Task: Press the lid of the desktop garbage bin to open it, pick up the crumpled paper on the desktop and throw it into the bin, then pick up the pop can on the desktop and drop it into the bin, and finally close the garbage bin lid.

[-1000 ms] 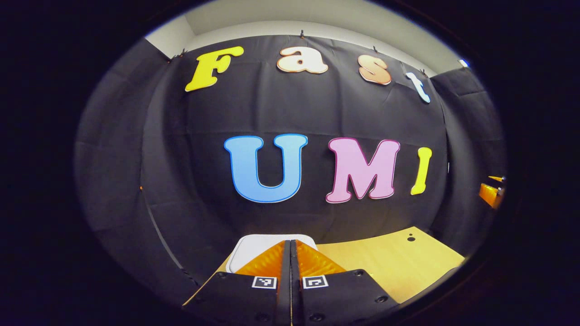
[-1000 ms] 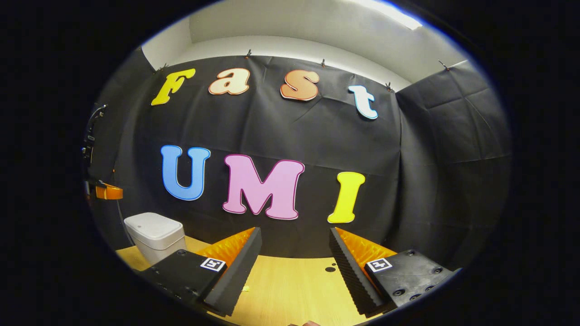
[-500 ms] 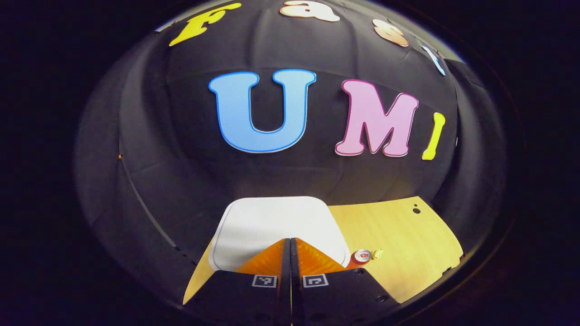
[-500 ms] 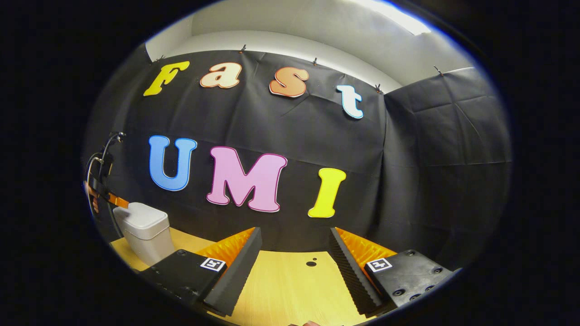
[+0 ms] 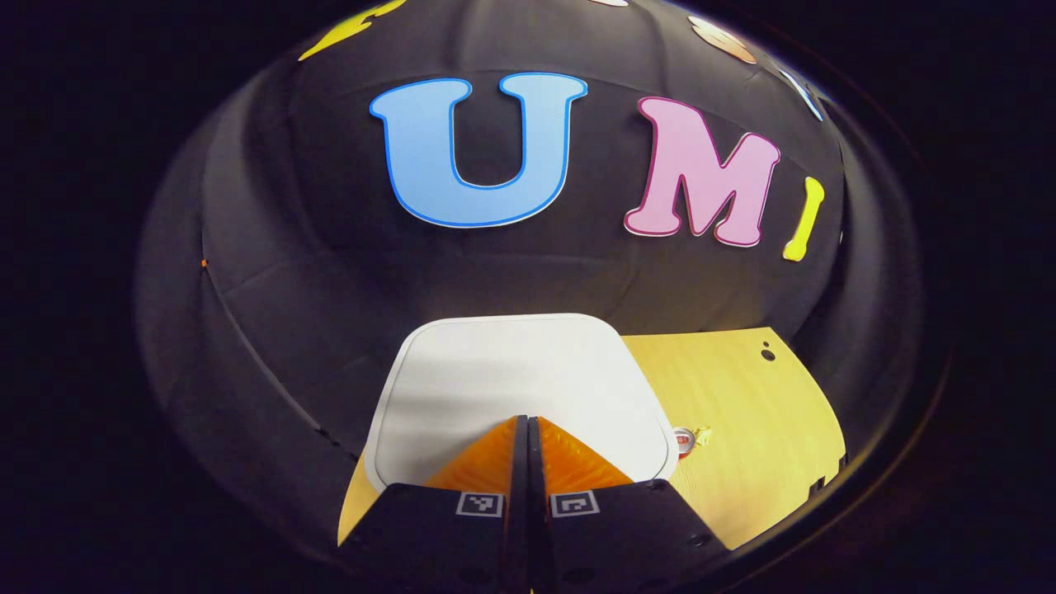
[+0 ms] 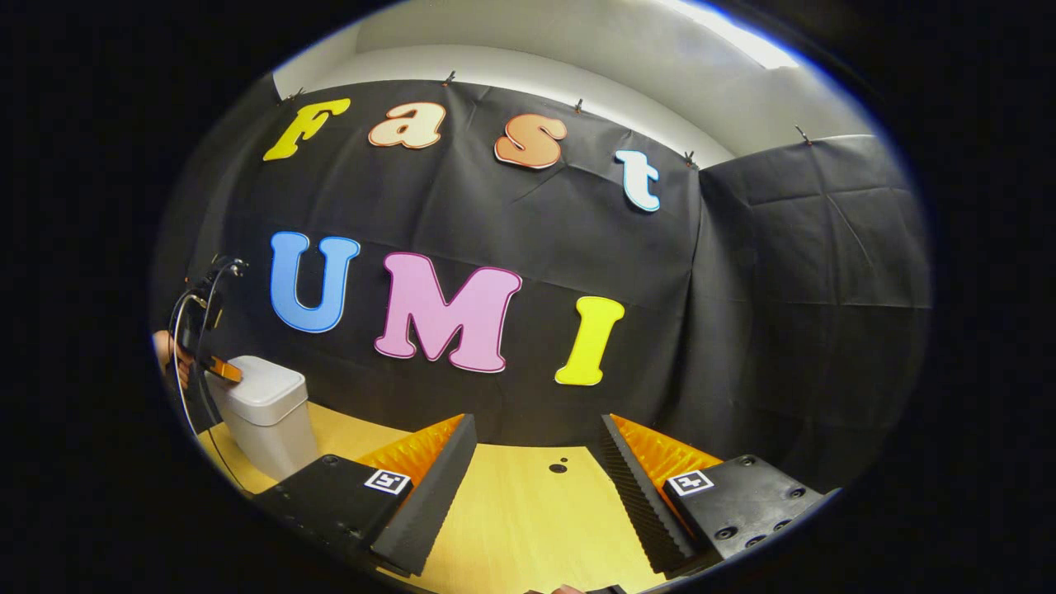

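Two closed fingers of the left gripper (image 5: 528, 429) sit over the near edge of the bin lid (image 5: 511, 371) at the table's (image 5: 742, 429) left end; press straight down, empty, with the pop can (image 5: 684, 441) and crumpled paper (image 5: 703, 431) just beside. Right gripper view: the right gripper (image 6: 536, 462) hangs wide open above the table, and the bin (image 6: 266, 417) stands far left with the left gripper on its lid.

Bin lid (image 5: 511, 379) directly below; open desktop (image 5: 742, 429) rightward.

1. Left gripper view: dim, with soft blur; the bin lid (image 5: 516, 388) is the brightest patch.
2. Right gripper view: sharper; ceiling light (image 6: 734, 41) glares at 1 o'clock.
3. Both views bow strongly at the edges.
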Action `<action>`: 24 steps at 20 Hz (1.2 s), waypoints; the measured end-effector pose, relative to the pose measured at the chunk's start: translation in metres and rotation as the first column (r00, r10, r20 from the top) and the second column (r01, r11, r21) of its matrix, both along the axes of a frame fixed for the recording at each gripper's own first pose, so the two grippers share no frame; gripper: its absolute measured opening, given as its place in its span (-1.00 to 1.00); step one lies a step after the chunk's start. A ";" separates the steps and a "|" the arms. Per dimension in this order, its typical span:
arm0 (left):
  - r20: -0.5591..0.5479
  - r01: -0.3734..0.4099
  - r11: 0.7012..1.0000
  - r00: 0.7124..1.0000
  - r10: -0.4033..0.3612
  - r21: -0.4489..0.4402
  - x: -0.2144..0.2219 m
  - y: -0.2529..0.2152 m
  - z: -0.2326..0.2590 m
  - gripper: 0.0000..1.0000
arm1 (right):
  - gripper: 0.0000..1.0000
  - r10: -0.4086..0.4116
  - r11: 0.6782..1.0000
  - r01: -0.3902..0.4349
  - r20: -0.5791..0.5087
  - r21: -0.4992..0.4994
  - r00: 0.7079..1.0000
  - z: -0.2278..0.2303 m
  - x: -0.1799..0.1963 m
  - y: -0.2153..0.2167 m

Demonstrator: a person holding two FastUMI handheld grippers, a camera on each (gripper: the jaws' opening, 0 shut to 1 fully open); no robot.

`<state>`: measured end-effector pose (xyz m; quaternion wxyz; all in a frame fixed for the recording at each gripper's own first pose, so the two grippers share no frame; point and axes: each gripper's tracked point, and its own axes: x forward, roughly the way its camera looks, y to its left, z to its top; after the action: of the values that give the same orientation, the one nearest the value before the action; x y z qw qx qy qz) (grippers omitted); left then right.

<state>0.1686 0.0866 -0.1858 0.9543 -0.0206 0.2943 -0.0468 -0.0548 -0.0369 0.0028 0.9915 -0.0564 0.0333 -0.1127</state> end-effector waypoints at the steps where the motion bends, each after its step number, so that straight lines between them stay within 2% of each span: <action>1: -0.008 0.014 1.000 1.000 -0.014 0.000 -0.001 -0.001 0.001 -0.86 | 0.93 0.010 1.000 -0.010 -0.003 0.001 1.000 0.000 0.001 0.006; 3: 0.023 0.054 0.999 0.998 -0.054 0.011 0.004 -0.001 0.003 -0.86 | 0.93 0.046 0.999 -0.046 -0.003 -0.022 0.999 -0.001 0.009 0.019; 6: 0.064 0.034 0.999 0.997 -0.034 0.008 0.005 0.004 0.012 -0.87 | 0.93 0.107 0.994 -0.108 -0.054 -0.016 0.993 -0.009 0.023 0.038; 9: 0.110 0.045 0.999 0.993 -0.045 0.003 0.004 0.008 0.023 -0.87 | 0.94 0.129 0.992 -0.130 -0.061 -0.007 0.990 -0.006 0.031 0.052; 11: 0.161 0.067 0.997 0.984 -0.071 0.030 0.002 0.012 0.036 -0.88 | 0.93 0.138 0.990 -0.138 -0.067 0.004 0.988 -0.012 0.034 0.062; 16: 0.301 0.056 0.997 0.951 -0.069 0.050 0.009 0.017 0.090 -0.88 | 0.94 0.188 0.981 -0.180 -0.111 0.078 0.976 -0.040 0.058 0.083; 20: 0.402 0.011 0.995 0.914 -0.049 0.096 0.010 0.028 0.137 -0.85 | 0.93 0.243 0.968 -0.230 -0.147 0.104 0.959 -0.064 0.100 0.089; 21: 0.443 -0.007 0.995 0.895 -0.039 0.101 0.009 0.031 0.152 -0.85 | 0.94 0.254 0.965 -0.240 -0.159 0.104 0.954 -0.071 0.111 0.090; 24: 0.493 -0.037 0.992 0.869 -0.026 0.117 -0.007 0.030 0.174 -0.82 | 0.94 0.300 0.952 -0.280 -0.187 0.124 0.935 -0.096 0.140 0.096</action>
<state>0.1618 0.1170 -0.0115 0.9974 0.0500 0.0430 -0.0296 0.0852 0.0592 -0.0929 0.9901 -0.0245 0.1313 0.0430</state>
